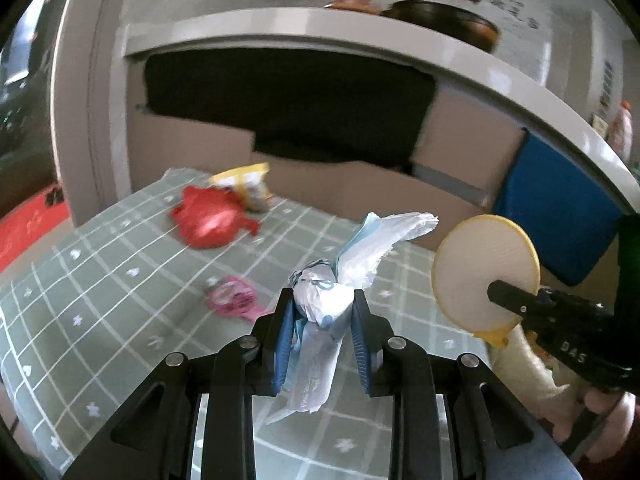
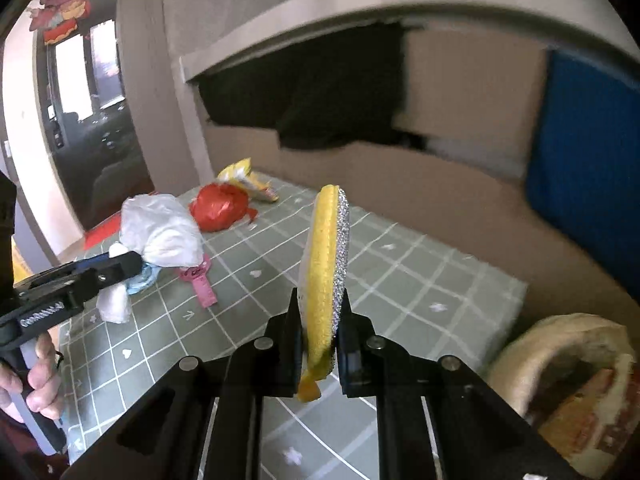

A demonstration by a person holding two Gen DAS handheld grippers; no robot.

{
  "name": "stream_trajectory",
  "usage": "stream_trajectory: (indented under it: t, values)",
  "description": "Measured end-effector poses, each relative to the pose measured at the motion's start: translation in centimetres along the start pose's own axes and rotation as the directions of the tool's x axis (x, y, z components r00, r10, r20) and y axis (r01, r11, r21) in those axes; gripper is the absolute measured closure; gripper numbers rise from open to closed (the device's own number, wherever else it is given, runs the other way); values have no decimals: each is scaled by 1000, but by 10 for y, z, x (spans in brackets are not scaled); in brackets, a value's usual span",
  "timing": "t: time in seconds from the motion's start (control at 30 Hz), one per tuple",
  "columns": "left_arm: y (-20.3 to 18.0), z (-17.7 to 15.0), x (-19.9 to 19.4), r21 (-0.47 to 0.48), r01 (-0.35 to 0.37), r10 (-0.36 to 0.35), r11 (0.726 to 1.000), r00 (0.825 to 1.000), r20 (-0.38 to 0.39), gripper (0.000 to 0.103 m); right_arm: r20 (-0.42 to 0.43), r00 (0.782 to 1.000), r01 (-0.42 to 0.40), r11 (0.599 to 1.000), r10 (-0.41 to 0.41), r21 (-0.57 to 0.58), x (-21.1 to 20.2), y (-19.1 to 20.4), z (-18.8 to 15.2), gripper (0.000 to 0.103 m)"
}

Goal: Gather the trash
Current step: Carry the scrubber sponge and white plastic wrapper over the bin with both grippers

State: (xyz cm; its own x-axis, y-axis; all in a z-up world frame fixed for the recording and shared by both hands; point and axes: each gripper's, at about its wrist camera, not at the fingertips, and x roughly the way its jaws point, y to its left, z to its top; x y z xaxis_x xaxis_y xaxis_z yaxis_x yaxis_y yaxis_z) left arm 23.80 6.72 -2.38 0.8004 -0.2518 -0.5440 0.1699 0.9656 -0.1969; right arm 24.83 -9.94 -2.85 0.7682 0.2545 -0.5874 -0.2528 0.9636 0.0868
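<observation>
My left gripper (image 1: 323, 312) is shut on a crumpled white and pale-blue plastic wrapper (image 1: 352, 264), held above the green checked tablecloth (image 1: 120, 280). It shows from the side in the right wrist view (image 2: 160, 236). My right gripper (image 2: 320, 316) is shut on a round yellow sponge pad (image 2: 325, 264) with a silver scouring face, held on edge; it shows in the left wrist view (image 1: 484, 268). On the cloth lie a red crumpled bag (image 1: 208, 220), a yellow snack packet (image 1: 248, 184) and a pink wrapper (image 1: 236, 300).
Cardboard boxes (image 1: 360, 188) and a dark cloth (image 1: 288, 100) sit under a white shelf behind the table. A blue panel (image 1: 560, 208) stands at the right. A cream fabric basket (image 2: 572, 384) with contents sits off the table's right edge.
</observation>
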Motion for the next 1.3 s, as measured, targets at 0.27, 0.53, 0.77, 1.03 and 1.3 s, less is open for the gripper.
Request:
stream_trajectory:
  t: [0.27, 0.53, 0.77, 1.03, 1.3]
  values:
    - [-74, 3, -16, 126, 66, -74, 990, 995, 63, 75, 112, 990, 80, 996, -83, 33, -72, -29, -6, 90]
    - [-143, 8, -12, 193, 182, -195, 964, 979, 52, 75, 178, 963, 187, 977, -202, 98, -131, -68, -20, 90]
    - [-203, 9, 10, 229, 298, -306, 927, 952, -2, 75, 185, 933, 276, 944, -309, 181, -169, -116, -35, 90]
    - [-247, 0, 46, 237, 379, -365, 895, 925, -101, 75, 143, 916, 336, 910, -376, 241, -181, -159, -52, 90]
    - [-263, -12, 83, 200, 445, -408, 873, 891, -200, 75, 87, 917, 355, 895, -390, 271, -166, -181, -69, 90]
